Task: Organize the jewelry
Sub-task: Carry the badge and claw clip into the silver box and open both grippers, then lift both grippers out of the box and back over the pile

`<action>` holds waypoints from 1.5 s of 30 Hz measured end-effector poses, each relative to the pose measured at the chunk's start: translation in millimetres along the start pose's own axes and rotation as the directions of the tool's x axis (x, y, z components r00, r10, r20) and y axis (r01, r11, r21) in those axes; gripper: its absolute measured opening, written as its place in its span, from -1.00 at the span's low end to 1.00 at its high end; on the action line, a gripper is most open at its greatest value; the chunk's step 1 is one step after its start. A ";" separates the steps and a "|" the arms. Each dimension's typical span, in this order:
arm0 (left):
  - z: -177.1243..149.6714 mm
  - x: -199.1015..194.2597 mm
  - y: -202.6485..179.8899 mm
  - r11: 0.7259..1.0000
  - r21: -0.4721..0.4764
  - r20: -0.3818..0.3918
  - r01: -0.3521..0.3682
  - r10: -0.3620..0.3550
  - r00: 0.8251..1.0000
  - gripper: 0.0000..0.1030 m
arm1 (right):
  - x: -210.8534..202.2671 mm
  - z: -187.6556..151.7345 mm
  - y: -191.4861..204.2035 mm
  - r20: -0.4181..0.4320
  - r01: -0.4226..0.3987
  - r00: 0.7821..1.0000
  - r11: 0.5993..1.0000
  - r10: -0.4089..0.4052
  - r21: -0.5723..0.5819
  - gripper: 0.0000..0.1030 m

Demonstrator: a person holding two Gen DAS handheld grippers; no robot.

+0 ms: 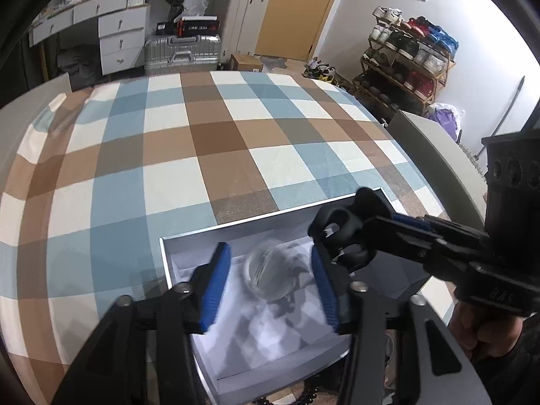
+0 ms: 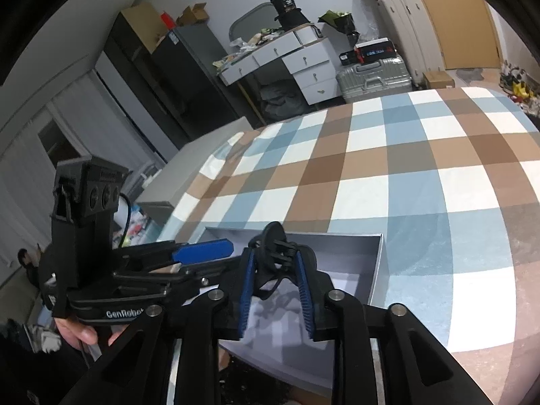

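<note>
An open white box (image 1: 189,236) lies on the checked bedspread near its front edge; it also shows in the right wrist view (image 2: 351,246). A clear round bangle (image 1: 268,276) lies inside it, blurred. My left gripper (image 1: 270,256) is open above the box, its blue pads on either side of the bangle. My right gripper (image 2: 275,260) is shut on a black looped jewelry piece (image 2: 275,249) and holds it over the box's right part; it also shows in the left wrist view (image 1: 341,236).
The checked bedspread (image 1: 202,141) stretches far beyond the box. Suitcases (image 1: 182,54), a white drawer desk (image 1: 118,37) and a shoe rack (image 1: 405,64) stand past the bed. A dark beaded strand (image 1: 308,395) lies by the box's near edge.
</note>
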State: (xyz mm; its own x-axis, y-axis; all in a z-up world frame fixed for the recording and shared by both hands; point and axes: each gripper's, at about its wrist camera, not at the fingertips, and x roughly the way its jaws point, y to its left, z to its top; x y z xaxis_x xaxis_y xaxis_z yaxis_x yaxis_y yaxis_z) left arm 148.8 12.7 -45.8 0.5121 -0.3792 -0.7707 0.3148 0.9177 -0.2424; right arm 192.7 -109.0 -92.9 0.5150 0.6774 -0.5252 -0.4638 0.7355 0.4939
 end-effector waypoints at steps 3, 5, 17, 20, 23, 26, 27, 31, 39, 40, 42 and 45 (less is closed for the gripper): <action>-0.4 -11.4 -2.5 1.000 0.014 0.055 -0.012 0.011 0.998 0.42 | -8.0 -0.5 0.5 0.026 -0.021 0.999 1.000 0.021 0.011 -0.17; -0.8 -19.2 -5.3 0.999 0.027 0.091 -0.017 0.014 0.996 0.44 | -16.1 -1.2 4.7 0.047 -0.024 0.999 1.000 0.024 -0.002 0.00; -14.4 -50.1 -17.9 0.991 0.033 0.188 -0.127 0.119 0.975 0.61 | -77.6 -15.5 33.4 0.219 0.028 0.976 0.996 -0.010 -0.080 0.66; -21.0 -58.6 -20.7 0.986 0.017 0.222 -0.166 0.159 0.962 0.61 | -86.9 -21.4 42.3 0.251 0.103 0.965 0.989 -0.074 -0.105 0.83; -31.3 -64.1 -22.4 0.979 -0.008 0.257 -0.205 0.200 0.945 0.66 | -93.1 -27.3 52.9 0.276 0.191 0.949 0.973 -0.150 -0.130 0.93; -43.2 -67.0 -26.7 0.968 -0.014 0.287 -0.250 0.243 0.926 0.67 | -96.4 -32.2 63.0 0.288 0.271 0.932 0.951 -0.220 -0.148 1.00; -46.4 -67.5 -27.8 0.966 -0.008 0.286 -0.257 0.248 0.926 0.67 | -98.5 -34.6 64.6 0.290 0.281 0.929 0.947 -0.229 -0.153 1.00; -57.9 -67.5 -30.4 0.965 -0.008 0.266 -0.264 0.256 0.929 0.72 | -102.8 -42.9 75.4 0.293 0.345 0.912 0.923 -0.286 -0.172 1.00; -83.9 -64.7 -35.0 0.970 -0.017 0.201 -0.241 0.239 0.950 0.78 | -112.4 -58.0 88.7 0.296 0.428 0.884 0.882 -0.362 -0.200 1.00; -88.1 -64.5 -35.6 0.971 -0.023 0.193 -0.240 0.239 0.952 0.79 | -114.8 -59.6 89.4 0.299 0.437 0.879 0.877 -0.370 -0.198 1.00; -94.0 -63.3 -36.4 0.971 -0.026 0.176 -0.238 0.238 0.955 0.79 | -118.3 -62.2 90.4 0.302 0.443 0.876 0.876 -0.376 -0.193 1.00; -104.0 -59.7 -37.5 0.973 -0.018 0.147 -0.229 0.229 0.962 0.80 | -122.1 -66.0 90.6 0.306 0.465 0.865 0.864 -0.398 -0.192 1.00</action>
State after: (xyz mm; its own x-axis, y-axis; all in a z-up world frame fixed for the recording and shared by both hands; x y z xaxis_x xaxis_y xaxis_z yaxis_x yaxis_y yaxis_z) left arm 23.3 13.3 -52.0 0.6823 -0.1720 -0.7106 0.1745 0.9822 -0.0701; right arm 40.3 -124.4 -29.8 0.8506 0.2900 -0.4386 -0.2993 0.9529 0.0496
